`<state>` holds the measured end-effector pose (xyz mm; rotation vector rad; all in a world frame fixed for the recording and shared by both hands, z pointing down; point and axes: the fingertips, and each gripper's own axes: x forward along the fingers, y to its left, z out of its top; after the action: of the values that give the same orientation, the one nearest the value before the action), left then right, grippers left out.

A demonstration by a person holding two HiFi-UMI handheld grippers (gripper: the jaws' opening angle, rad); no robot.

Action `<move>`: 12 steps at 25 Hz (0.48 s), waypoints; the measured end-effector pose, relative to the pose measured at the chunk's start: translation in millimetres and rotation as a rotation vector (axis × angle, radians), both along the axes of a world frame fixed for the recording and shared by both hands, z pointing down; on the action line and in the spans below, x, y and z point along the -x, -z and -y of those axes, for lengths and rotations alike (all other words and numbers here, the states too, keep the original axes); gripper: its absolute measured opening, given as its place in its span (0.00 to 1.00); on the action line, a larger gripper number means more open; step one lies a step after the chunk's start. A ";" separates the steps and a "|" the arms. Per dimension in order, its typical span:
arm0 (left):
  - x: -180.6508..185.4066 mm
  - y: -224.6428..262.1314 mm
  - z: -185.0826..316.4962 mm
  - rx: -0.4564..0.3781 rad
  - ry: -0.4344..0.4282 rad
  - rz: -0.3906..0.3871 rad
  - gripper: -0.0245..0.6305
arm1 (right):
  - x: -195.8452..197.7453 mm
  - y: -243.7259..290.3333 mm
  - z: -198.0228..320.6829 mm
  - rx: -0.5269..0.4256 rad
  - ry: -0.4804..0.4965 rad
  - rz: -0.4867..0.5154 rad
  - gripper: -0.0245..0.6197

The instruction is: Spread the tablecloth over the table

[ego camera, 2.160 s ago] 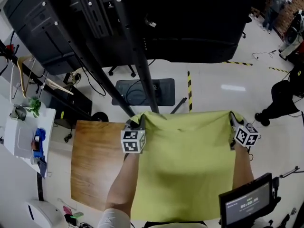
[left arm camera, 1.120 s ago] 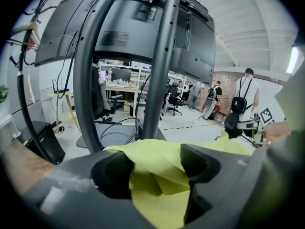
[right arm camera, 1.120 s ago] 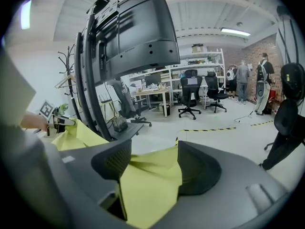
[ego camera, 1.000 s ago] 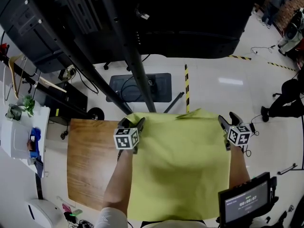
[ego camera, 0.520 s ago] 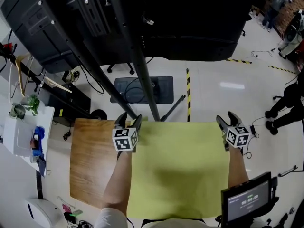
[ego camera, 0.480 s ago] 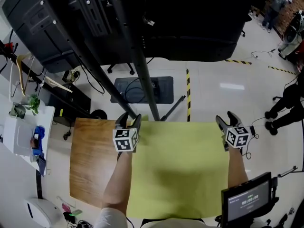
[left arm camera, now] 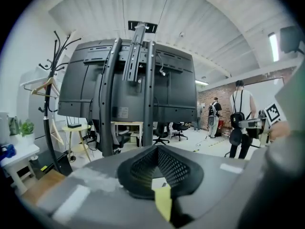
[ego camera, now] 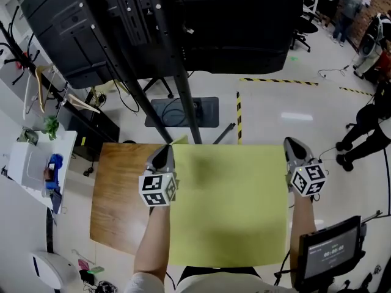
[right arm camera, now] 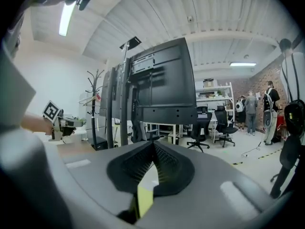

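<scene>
Cloth pinched at both far corners, stretched over the table.

My left gripper (ego camera: 162,156) and right gripper (ego camera: 294,149) each have jaws pressed together on a far corner of the yellow cloth (ego camera: 229,206), and a strip of it shows between each pair. The cloth runs flat and taut between them over the right part of the wooden table (ego camera: 119,200). The table's left part shows uncovered.

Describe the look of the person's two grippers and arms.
The left gripper and right gripper have tapered grey jaws with black mesh-textured pads; each carries a white cube printed with black square markers. Forearms are bare below a white short sleeve.
</scene>
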<state>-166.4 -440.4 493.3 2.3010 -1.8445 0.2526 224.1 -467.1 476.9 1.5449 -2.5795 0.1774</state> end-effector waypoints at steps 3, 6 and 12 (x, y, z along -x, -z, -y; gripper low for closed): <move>-5.8 17.3 -36.0 -0.033 0.003 0.000 0.05 | -7.3 26.6 -32.1 -0.041 -0.003 0.022 0.05; -10.2 33.8 -65.3 -0.066 -0.009 0.000 0.05 | -7.8 42.1 -64.3 -0.064 -0.004 0.030 0.05; -21.4 83.5 -123.2 -0.156 -0.095 0.023 0.05 | -10.4 78.5 -135.8 -0.101 -0.050 0.033 0.05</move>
<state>-145.0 -317.2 409.8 2.5034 -1.8284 0.1538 234.5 -331.3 398.5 1.6557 -2.6142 0.0787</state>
